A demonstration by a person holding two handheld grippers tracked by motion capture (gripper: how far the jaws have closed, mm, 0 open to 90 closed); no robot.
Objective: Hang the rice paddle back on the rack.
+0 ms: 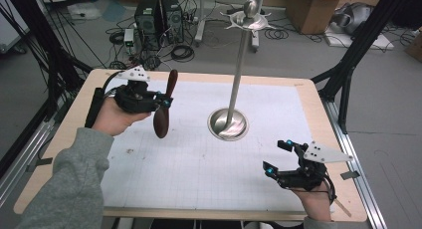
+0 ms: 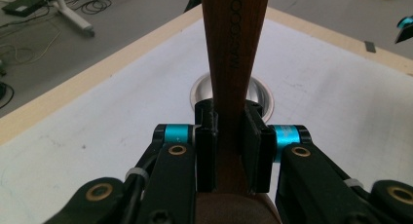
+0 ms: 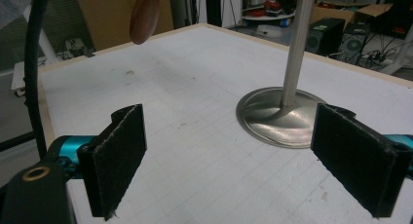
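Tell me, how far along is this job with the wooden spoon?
Picked up: the left tool grips the wooden spoon by its handle, clear of the table. The right tool is open and holds nothing. Probably left: hanging it on the metal stand.

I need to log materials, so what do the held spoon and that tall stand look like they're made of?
Spoon: likely wood, smooth reddish-brown, with faint grain visible in the left gripper view.
Stand: seemingly metal, brushed silver pole and round base with soft reflections.

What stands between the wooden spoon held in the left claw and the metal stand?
Nothing visible. The left claw holds the wooden spoon above the table, and bare mat lies between it and the metal stand.
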